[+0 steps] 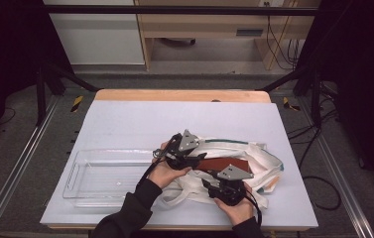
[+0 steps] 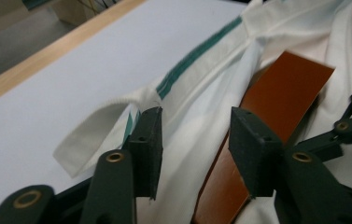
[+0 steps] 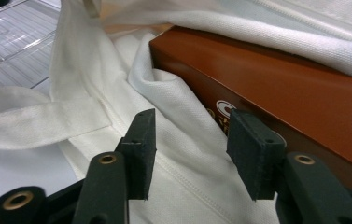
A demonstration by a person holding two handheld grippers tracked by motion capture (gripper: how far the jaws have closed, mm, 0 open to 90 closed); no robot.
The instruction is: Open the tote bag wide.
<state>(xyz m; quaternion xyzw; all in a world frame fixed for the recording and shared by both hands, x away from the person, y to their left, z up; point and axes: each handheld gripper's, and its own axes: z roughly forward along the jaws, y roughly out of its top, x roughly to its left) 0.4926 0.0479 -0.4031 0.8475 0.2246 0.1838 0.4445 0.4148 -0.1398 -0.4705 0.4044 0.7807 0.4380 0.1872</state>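
No text can be read. The brown box (image 3: 276, 88) bears a white round logo with gold letters below it on its side, half hidden by the bag (image 3: 183, 140) and too blurred to make out.

My workplace: lab-style recording bay, not home. White-topped table (image 1: 140, 119) with pale wood edge at frame centre, boxed in by black metal frame struts (image 1: 50, 79) at upper left and upper right. Grey carpet floor, aluminium rails (image 1: 11, 178) along lower left and lower right. Loose black cables (image 1: 318, 148) at right. Plain wooden furniture (image 1: 199, 25) along top edge.
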